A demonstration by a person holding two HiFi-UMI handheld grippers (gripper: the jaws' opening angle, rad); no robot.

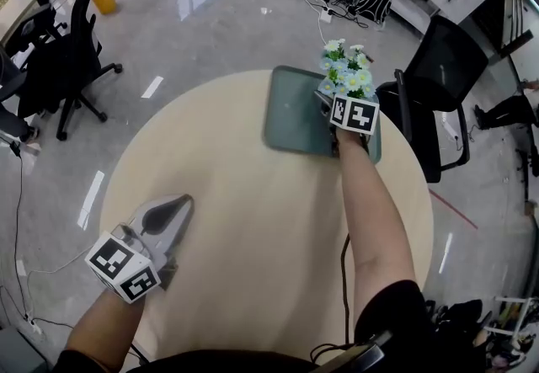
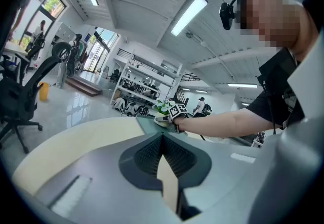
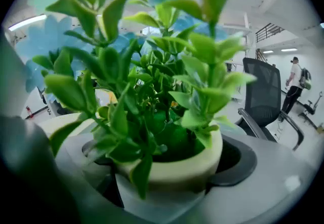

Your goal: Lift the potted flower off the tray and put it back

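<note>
The right arm [image 1: 370,211] reached straight out across the round, pale table [image 1: 244,228]. The right gripper [image 1: 335,102] was closed tight on the potted flower [image 1: 347,70], over the far right side of the flat green tray [image 1: 290,114]. Maybe the flower touched the tray; it was hard to tell. The pot [image 3: 182,170] was round, smooth and cream, under shiny green leaves [image 3: 197,46]. The left gripper [image 1: 179,205] lay low near the table's close edge, jaws together on nothing.
</note>
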